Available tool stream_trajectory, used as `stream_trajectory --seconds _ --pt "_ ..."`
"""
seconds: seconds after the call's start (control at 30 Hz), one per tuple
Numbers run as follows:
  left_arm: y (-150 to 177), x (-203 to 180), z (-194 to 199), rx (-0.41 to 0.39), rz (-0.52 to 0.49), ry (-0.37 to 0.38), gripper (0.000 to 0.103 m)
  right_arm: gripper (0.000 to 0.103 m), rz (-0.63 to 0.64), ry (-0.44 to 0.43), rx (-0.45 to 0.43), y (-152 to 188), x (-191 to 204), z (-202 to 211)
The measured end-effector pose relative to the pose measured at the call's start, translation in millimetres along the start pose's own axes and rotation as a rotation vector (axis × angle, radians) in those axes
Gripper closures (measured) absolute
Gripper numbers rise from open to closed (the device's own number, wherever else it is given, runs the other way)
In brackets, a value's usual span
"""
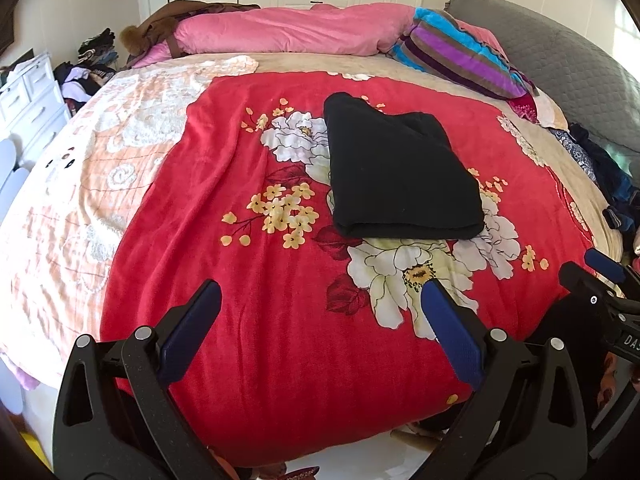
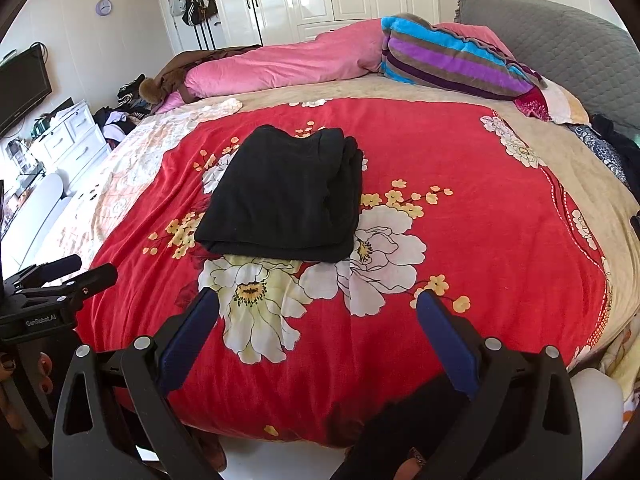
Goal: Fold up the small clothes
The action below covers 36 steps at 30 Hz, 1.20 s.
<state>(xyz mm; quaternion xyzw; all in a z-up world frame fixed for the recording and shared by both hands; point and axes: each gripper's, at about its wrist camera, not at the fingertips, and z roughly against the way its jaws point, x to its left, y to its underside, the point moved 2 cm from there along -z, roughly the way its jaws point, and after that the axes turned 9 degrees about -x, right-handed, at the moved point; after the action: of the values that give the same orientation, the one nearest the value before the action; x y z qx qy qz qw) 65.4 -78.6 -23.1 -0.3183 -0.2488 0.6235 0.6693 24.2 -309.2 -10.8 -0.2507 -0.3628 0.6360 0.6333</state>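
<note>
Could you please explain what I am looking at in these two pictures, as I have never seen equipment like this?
There is no robot here: a person holds one handheld two-finger gripper in each hand, and each carries a wide-angle camera looking forward along its fingers. One picture comes from the left gripper, the other from the right gripper. The blue-padded black prongs at the bottom are their fingers; both stand open and hold nothing. Ahead lies a folded black fabric garment on a red fleece blanket with white flowers, spread over a bed. Each gripper also shows at the edge of the other's picture.

Two wrist views from the bed's (image 1: pixel 280 340) foot — shared red blanket (image 2: pixel 460 160).
</note>
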Motion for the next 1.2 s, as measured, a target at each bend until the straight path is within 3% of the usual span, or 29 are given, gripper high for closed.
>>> stream_trajectory --seconds 1.2 --pt "0.1 3.3 4.7 0.005 -0.009 -0.007 0.009 0.004 0.002 0.002 0.001 0.9 1.8 1.3"
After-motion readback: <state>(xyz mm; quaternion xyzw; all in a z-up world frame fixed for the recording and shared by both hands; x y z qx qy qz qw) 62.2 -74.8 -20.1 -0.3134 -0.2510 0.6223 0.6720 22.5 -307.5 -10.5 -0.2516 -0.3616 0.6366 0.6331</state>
